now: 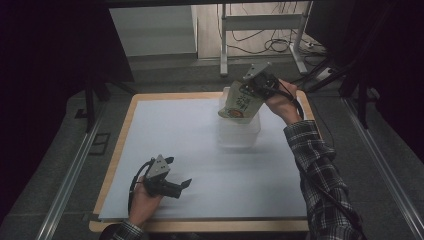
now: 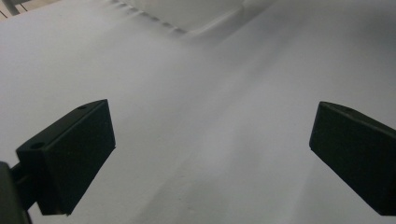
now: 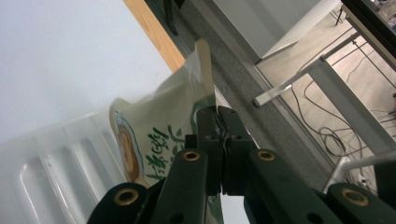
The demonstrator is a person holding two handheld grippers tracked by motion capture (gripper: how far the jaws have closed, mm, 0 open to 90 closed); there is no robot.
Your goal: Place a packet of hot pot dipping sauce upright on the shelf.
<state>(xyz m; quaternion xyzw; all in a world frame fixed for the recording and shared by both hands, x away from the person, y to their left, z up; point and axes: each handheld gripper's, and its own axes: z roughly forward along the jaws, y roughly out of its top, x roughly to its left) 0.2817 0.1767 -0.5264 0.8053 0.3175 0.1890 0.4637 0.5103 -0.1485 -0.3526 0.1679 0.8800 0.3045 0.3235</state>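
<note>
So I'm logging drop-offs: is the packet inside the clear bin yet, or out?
Out. The right gripper holds the packet tilted above the clear bin, not yet lowered inside.

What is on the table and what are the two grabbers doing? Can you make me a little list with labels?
Table cover: white sheet on a wooden-edged table
Box: clear plastic container toward the far right of the sheet
Packet: cream snack pouch with green writing, tilted, held above the container
Right gripper: fingers shut on the pouch's edge
Left gripper: fingers wide open, nothing between them, low over the near left of the sheet
</note>
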